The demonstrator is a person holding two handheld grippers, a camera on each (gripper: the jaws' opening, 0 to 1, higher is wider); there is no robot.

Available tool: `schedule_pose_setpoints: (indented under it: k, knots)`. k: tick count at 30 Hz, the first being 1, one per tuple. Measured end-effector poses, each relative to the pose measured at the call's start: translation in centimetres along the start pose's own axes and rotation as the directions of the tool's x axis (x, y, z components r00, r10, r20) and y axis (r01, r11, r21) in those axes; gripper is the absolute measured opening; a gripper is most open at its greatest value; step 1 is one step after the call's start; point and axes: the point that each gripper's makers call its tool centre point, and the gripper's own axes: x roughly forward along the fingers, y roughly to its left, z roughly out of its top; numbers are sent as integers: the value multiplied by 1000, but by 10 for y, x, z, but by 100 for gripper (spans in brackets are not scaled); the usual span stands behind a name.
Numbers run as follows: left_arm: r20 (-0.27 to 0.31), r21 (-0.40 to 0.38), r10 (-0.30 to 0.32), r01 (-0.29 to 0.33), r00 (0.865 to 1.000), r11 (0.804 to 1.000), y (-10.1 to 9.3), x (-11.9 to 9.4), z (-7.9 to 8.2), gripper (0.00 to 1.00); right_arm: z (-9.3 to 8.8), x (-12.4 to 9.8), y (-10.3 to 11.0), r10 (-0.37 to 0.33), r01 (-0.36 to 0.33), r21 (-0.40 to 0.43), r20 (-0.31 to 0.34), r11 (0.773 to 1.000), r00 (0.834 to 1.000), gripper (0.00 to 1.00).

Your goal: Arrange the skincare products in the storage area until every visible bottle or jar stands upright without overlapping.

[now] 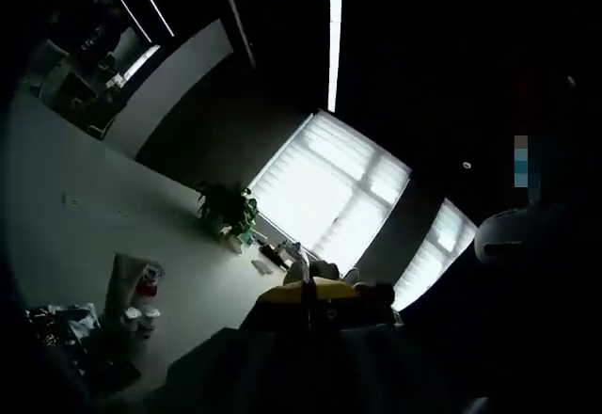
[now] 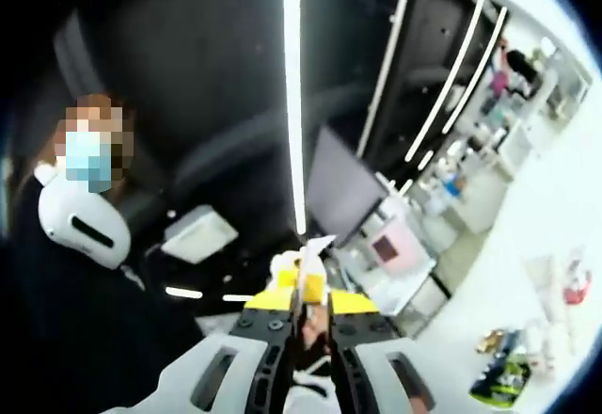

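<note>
The left gripper view is dark and tilted. Skincare products stand on a white table [image 1: 75, 216] at the lower left: a white tube [image 1: 125, 278], a red-topped bottle [image 1: 146, 287] and two small white-capped jars [image 1: 141, 318]. My left gripper [image 1: 307, 292] shows yellow jaw tips pressed together, far from them and holding nothing I can make out. In the right gripper view my right gripper [image 2: 303, 294] points up toward the ceiling, its yellow tips together. The red-topped bottle [image 2: 575, 288] and the pale tube [image 2: 544, 273] sit far off at the right edge.
A potted plant [image 1: 229, 209] and small items [image 1: 273, 256] stand further along the table before bright blinds [image 1: 329, 183]. Dark crumpled packets [image 1: 56, 325] lie beside the jars; a green-black packet [image 2: 503, 378] too. A person in a white headset [image 2: 80, 216] sits left of the right gripper.
</note>
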Motion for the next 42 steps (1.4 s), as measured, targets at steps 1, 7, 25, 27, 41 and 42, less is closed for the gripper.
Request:
schedule_pose_setpoints:
  k: [1,7,25,27,41,42]
  knots:
    - [-17,-1,4,-4,1000,1000,1,0,-3,0,1,1,0,1,-1,1,-2,1000,1000,5]
    - [-85,-14,17,-18,996,1000,3,0,-15,0,5,2,-2,-6,6,-31,-28,1000,1000,2]
    - [-76,-130,186,-195,980,972,43,-8,-27,0,-7,-1,-37,-235,197,-362,-65,911,970,0]
    - [-75,-136,202,-211,976,968,47,-10,-29,1,-10,-1,-39,-238,200,-352,-69,914,969,0]
    - [-96,-182,269,-282,958,942,73,-23,-35,0,-25,-5,-64,-357,278,-413,-125,867,926,0]
    - [-113,-185,267,-285,957,941,75,-25,-39,0,-29,-7,-67,-372,283,-419,-146,862,917,0]
